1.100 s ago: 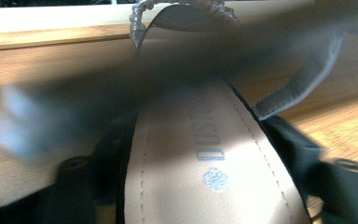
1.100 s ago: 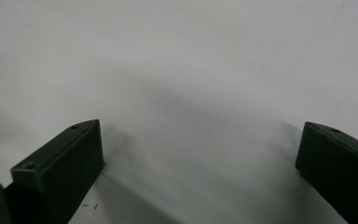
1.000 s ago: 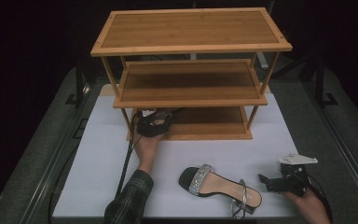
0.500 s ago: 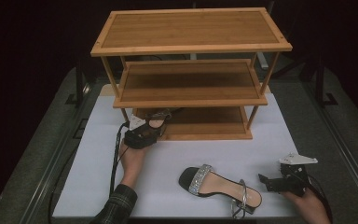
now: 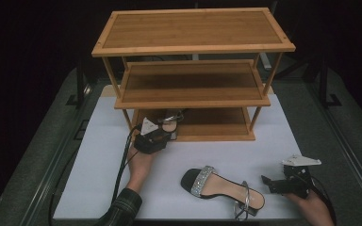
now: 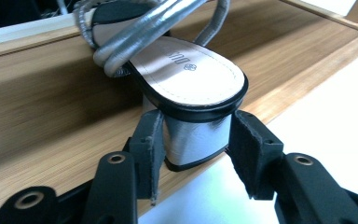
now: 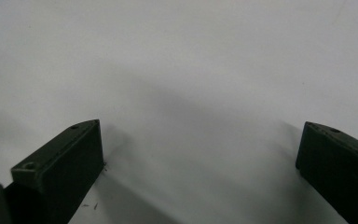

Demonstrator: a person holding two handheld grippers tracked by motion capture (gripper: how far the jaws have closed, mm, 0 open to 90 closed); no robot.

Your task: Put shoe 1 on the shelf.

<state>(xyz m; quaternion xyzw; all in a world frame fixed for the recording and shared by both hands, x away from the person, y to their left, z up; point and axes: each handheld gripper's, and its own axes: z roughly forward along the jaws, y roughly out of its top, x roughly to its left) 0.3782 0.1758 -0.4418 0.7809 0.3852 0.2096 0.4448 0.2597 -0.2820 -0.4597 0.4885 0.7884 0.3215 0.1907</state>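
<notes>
A silver strappy sandal [image 5: 170, 120] rests on the bottom shelf of the wooden rack [image 5: 193, 47], its block heel [image 6: 193, 140] at the shelf's front edge. My left gripper [image 5: 156, 136] is just in front of it; its jaws stand slightly parted on either side of the heel, open [image 6: 196, 154]. A second sandal [image 5: 221, 188] with a glittering toe strap lies on the white table [image 5: 99, 165], near the front. My right gripper [image 5: 266, 181] is right of that sandal's heel, open, with bare table between its jaws [image 7: 200, 154].
The three-tier rack stands at the back of the white surface, with bare middle and top shelves. Black cables trail from both grippers. Dark metal rails [image 5: 56, 160] border the table on both sides.
My left gripper has drawn back from under the shelf toward the person and drifted slightly left, while the silver sandal stayed on the bottom shelf. The right gripper has not moved.
</notes>
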